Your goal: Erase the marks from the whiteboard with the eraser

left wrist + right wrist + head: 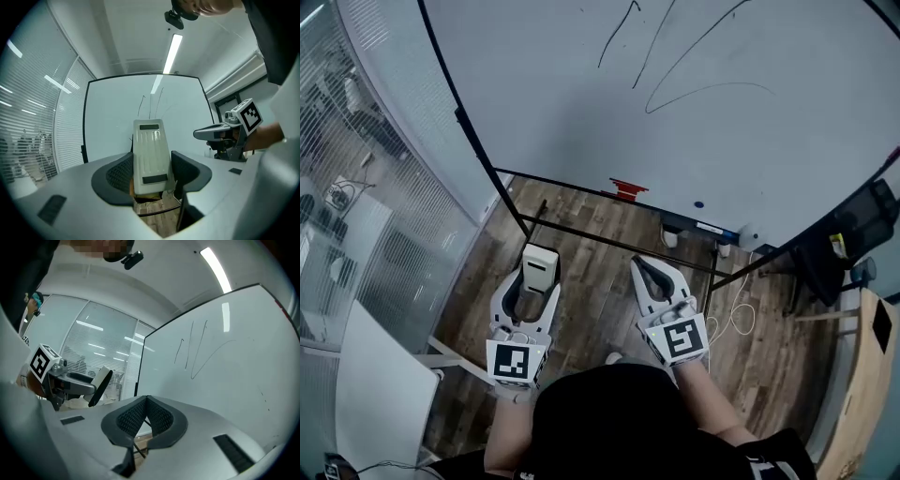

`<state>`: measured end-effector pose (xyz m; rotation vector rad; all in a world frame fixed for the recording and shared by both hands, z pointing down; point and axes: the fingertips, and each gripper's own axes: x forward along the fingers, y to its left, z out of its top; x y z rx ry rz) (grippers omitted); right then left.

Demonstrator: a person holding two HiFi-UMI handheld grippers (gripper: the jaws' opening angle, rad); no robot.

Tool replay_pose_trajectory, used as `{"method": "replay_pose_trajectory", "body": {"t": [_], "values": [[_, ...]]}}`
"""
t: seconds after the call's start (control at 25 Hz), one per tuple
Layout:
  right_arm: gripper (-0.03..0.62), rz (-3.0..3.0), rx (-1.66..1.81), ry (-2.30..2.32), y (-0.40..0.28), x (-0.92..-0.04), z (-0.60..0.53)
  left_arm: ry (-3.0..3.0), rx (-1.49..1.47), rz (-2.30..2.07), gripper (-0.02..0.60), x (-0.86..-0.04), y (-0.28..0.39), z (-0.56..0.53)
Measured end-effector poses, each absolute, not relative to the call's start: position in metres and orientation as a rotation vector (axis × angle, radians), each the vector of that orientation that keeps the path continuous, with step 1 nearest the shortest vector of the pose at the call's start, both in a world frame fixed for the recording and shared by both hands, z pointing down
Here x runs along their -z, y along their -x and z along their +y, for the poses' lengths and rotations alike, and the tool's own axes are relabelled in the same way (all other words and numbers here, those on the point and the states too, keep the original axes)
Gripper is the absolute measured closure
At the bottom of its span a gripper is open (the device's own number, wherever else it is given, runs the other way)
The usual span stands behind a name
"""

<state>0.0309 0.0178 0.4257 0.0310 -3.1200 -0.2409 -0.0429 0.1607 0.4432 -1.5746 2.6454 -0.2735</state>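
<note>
The whiteboard (694,122) stands ahead of me on a black frame, with thin black pen strokes (675,56) near its top. The same strokes (197,350) show in the right gripper view. My left gripper (536,281) is shut on a cream-white eraser (539,265), which sticks up between the jaws (150,154). My right gripper (649,272) is shut with nothing between its jaws (145,408). Both grippers are held low, well short of the board.
The board's black stand bar (619,242) crosses the wooden floor (600,300) just ahead of the grippers. A red item (626,189) and markers (712,228) lie on the tray. Glass walls with blinds (356,187) are left; a wooden table edge (862,375) is right.
</note>
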Motion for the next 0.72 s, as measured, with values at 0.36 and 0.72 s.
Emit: {"method": "replay_pose_trajectory", "body": {"t": [0.36,0.72], "values": [[0.568,-3.042,0.175,-0.114,-0.013,-0.443,-0.037,1.55,0.256,2.657,0.319,-0.435,0.07,0.107],[0.567,-3.019,0.249,-0.289,0.07,-0.445,-0.071,1.66,0.271,2.58,0.319,-0.444,0.177,0.063]]}}
